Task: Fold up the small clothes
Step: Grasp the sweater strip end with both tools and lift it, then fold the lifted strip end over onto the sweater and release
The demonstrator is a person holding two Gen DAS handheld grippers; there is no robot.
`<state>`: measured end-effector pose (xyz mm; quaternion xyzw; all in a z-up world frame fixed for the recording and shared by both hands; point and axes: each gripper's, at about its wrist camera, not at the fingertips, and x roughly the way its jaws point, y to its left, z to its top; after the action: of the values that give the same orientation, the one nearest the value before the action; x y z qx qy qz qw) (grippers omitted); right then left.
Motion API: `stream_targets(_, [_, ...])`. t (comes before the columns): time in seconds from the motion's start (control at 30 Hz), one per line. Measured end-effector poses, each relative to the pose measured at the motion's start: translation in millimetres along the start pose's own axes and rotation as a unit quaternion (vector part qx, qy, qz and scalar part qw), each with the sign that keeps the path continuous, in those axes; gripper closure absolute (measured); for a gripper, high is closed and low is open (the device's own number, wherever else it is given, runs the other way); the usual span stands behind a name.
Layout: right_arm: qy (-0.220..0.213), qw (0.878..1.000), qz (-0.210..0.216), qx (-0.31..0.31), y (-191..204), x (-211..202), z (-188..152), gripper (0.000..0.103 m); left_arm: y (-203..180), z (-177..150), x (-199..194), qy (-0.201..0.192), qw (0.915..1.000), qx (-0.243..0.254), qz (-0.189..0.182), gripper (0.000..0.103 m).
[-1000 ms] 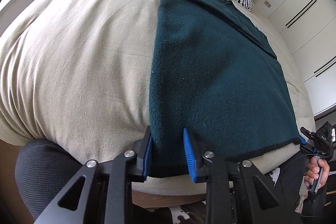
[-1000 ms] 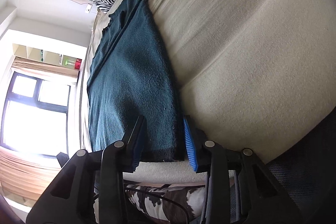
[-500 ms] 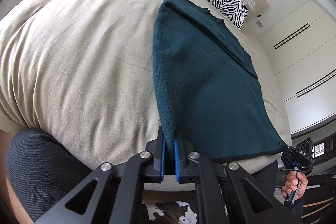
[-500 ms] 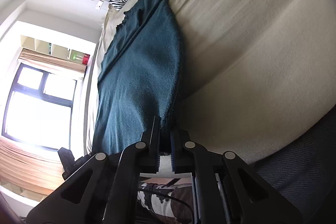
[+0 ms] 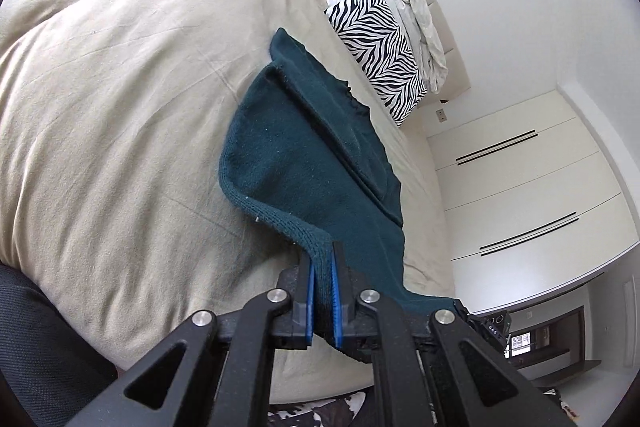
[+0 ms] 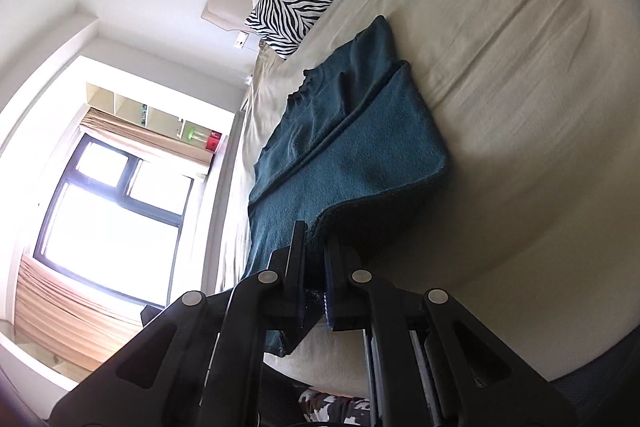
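Note:
A dark teal knit garment lies lengthwise on a beige bed, its sleeves folded across it. My left gripper is shut on the near left corner of its hem and holds it lifted off the bed. My right gripper is shut on the near right corner of the same garment, also lifted. The near half of the garment hangs raised between the two grippers; the far half rests on the bed.
A zebra-print pillow and a crumpled white cloth lie at the headboard beyond the garment. White wardrobe doors stand at the right. A bright window is at the left of the right wrist view.
Both grippers went from open around the hem corners to shut on them. Both then lifted the near hem off the bed and carried it toward the pillow end.

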<state>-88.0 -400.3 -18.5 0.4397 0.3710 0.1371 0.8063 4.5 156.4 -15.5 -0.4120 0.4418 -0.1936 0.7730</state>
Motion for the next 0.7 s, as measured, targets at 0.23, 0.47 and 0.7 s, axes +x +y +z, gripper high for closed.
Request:
stream_targets(0.23, [-0.019,1.000,-0.004,-0.018,16,28,56,0.097,-8,55,26,-0.018,0.9989,-0.027,-0.033,0.095])
stream_targets(0.47, [-0.050,0.998,-0.016,-0.017,24,76,132,0.097,-28,132,80,-0.038,0.9982,-0.023,-0.040,0.095])
stream_targets(0.7, [-0.065,0.997,-0.045,-0.012,18,150,213,0.097,-35,212,145,-0.055,0.9979,-0.029,-0.021,0.096])
